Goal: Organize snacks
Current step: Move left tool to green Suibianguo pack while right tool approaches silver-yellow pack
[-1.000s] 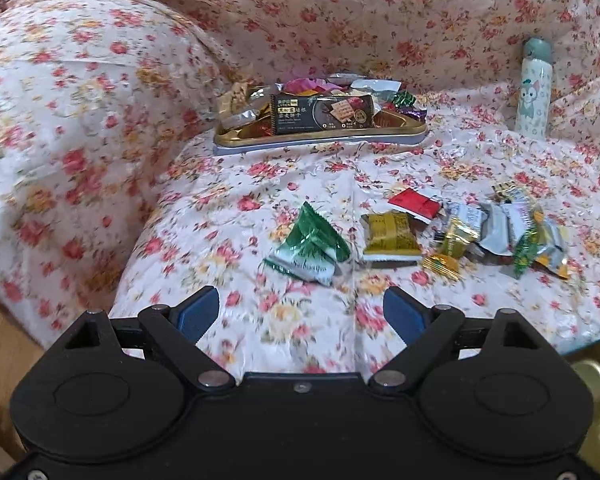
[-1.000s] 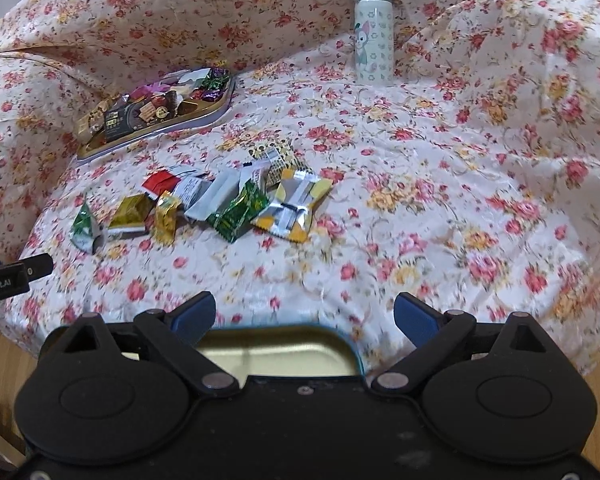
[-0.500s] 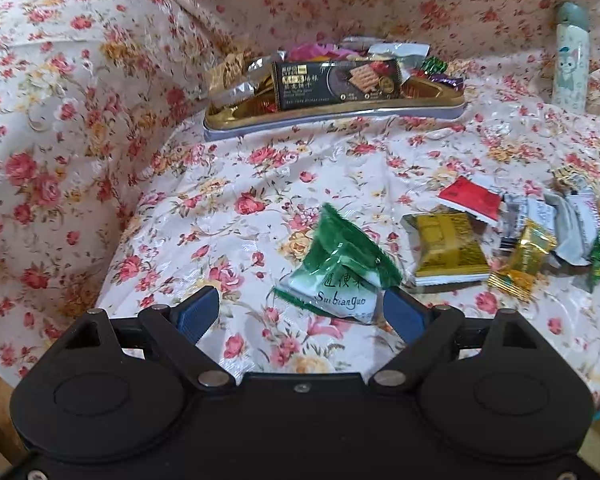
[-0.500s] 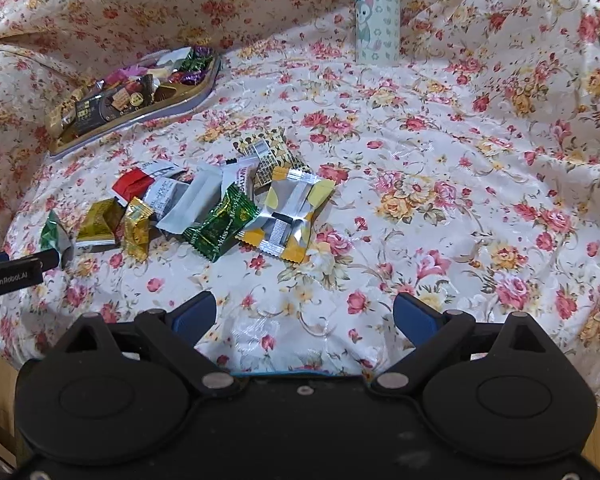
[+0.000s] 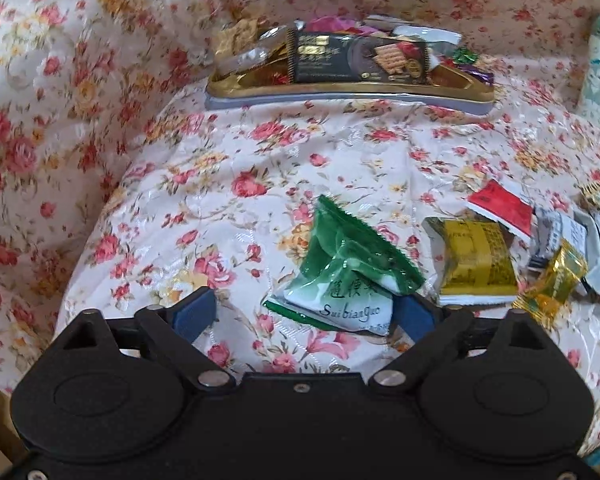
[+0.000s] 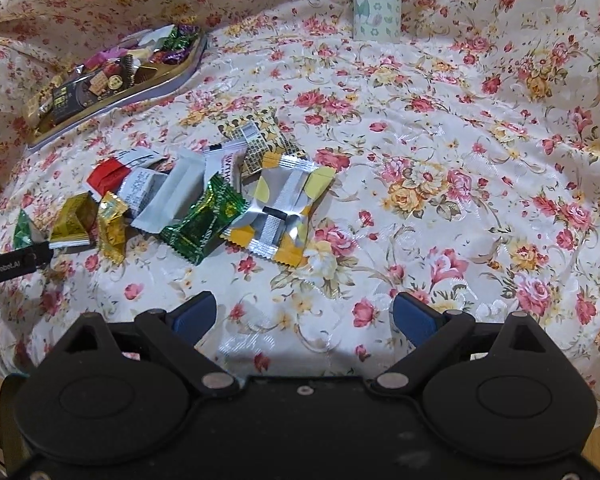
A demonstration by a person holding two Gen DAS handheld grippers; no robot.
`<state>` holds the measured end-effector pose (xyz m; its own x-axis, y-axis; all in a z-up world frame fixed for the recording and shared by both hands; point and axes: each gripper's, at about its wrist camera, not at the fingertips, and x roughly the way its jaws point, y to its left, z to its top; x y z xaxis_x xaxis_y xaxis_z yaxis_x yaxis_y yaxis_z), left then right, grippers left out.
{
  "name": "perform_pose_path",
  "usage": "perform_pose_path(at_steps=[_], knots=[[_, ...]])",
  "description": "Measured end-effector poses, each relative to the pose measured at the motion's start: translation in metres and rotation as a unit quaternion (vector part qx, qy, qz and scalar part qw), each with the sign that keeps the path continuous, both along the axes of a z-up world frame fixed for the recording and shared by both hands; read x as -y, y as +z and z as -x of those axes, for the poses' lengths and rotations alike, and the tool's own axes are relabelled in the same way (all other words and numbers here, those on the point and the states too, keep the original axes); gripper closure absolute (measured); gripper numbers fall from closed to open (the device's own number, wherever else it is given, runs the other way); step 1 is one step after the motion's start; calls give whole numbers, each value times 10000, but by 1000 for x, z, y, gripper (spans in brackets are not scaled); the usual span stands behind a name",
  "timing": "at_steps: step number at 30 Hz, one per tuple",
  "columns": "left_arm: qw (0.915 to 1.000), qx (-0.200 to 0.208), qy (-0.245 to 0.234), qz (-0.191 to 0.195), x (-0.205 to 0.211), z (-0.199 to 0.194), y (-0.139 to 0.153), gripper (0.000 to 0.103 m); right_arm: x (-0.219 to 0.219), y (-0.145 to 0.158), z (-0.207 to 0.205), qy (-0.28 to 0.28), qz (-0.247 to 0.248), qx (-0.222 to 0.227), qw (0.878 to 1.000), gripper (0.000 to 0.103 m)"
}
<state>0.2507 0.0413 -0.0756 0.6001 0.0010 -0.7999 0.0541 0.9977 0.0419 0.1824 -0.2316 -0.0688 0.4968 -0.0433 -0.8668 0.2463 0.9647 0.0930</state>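
tray (image 5: 340, 94) far back on cloth (image 5: 220, 184), packets in it | triangular packet (image 5: 350, 272) nearest left claw (image 5: 306, 312), toward its right finger | loose snack row (image 6: 204, 196) runs right of it | bottle (image 6: 376, 0) upright behind, right of tray

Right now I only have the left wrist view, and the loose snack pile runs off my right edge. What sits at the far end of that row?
Observer: A yellow-and-silver packet ends the row. It lies flat on the floral cloth, with a dark green packet right beside it on the pile side.
Operator: And where is the right claw in relation to that packet?
Observer: The right claw is open with nothing between its fingers. It is over bare cloth on the near side of the packet, not touching any snack.
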Motion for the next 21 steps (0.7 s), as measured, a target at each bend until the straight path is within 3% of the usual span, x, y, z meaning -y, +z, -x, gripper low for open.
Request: perform_pose_path(at_steps=[21], knots=[[10000, 19, -16, 83, -4, -1, -2, 0, 15, -10, -49, -218, 143, 152, 9995, 7]])
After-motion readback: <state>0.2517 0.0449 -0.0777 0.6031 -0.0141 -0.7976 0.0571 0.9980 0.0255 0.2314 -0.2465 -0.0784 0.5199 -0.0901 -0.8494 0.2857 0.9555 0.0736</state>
